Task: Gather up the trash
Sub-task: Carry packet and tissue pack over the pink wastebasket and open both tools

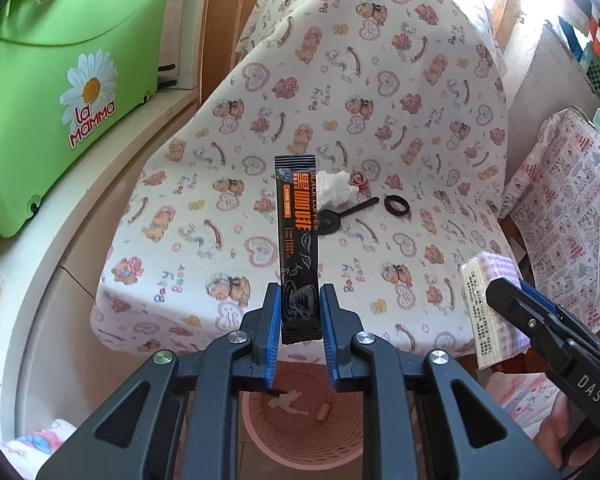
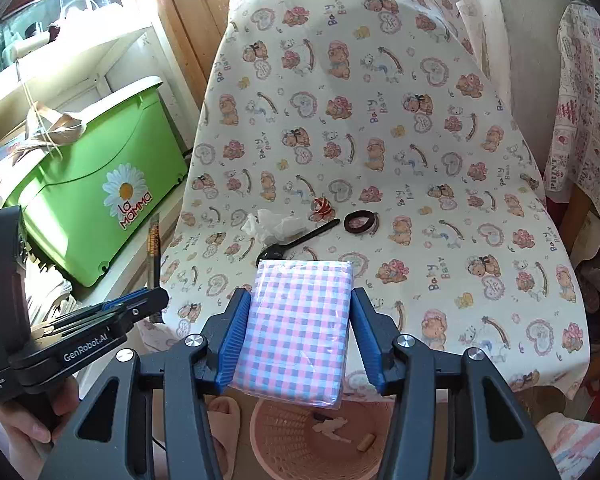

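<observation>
Holding the coffee sachet (image 1: 298, 248) upright in your left tool (image 1: 300, 316) and the checked tissue pack (image 2: 300, 320) in your right tool (image 2: 298, 336), you have the pink basket (image 1: 300, 440) at 6 o'clock, directly below both.

Glossy foil sachet (image 1: 298, 248), cloth cover (image 1: 400, 120)

A teddy-bear print cloth (image 2: 380, 128) drapes the whole chair. On the seat lie a black hair tie (image 2: 359, 222) and, just beside it, a black spoon (image 2: 300, 240). Off left, a green La Mamma bin (image 1: 60, 92) sits on a white shelf (image 1: 100, 184).
</observation>
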`<state>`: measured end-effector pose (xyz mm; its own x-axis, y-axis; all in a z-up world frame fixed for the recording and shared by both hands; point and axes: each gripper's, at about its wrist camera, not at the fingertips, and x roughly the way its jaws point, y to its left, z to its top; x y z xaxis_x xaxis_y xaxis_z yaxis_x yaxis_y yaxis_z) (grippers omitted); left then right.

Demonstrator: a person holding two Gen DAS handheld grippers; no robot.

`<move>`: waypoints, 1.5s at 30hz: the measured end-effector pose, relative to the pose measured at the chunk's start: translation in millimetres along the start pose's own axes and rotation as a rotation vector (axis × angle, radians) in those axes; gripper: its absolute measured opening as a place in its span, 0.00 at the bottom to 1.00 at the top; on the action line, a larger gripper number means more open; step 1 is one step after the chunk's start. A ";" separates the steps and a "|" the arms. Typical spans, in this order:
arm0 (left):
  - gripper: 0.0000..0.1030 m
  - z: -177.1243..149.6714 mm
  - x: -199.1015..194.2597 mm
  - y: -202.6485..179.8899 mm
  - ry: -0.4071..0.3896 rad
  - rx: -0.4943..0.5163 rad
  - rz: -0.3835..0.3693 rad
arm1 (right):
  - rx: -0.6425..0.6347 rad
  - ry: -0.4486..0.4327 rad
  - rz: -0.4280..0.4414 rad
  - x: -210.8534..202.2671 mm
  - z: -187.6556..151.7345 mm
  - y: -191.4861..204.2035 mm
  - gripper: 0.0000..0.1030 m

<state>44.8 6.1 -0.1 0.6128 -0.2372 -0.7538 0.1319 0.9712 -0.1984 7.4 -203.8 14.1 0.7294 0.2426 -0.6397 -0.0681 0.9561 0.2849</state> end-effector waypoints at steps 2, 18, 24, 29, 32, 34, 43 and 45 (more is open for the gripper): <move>0.17 -12.0 0.6 -2.8 0.020 0.006 -0.002 | 0.021 0.004 0.027 -7.8 -8.2 -0.3 0.51; 0.18 -47.4 43.3 -8.6 0.235 -0.004 -0.016 | 0.130 0.222 0.088 23.0 -61.7 -13.4 0.52; 0.17 -62.7 73.5 -11.2 0.332 -0.018 -0.007 | 0.168 0.283 0.066 46.7 -77.7 -23.4 0.52; 0.18 -76.3 94.6 -13.9 0.393 0.008 0.019 | 0.198 0.341 0.041 67.9 -92.9 -35.8 0.52; 0.17 -84.6 109.3 -17.1 0.410 0.057 0.098 | 0.213 0.369 0.023 81.0 -102.7 -41.3 0.52; 0.17 -89.7 118.5 -17.1 0.433 0.060 0.110 | 0.217 0.389 0.009 88.9 -109.7 -42.8 0.52; 0.17 -110.9 147.9 -15.8 0.545 0.030 0.063 | 0.248 0.471 -0.035 124.1 -138.8 -54.9 0.52; 0.17 -116.5 154.0 -14.0 0.572 0.020 0.061 | 0.264 0.488 -0.047 132.1 -145.6 -59.8 0.52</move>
<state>46.5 -46.6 -186.4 0.1011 -0.1497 -0.9836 0.1279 0.9824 -0.1364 8.8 -205.1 -191.4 0.3232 0.3086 -0.8946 0.1752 0.9095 0.3770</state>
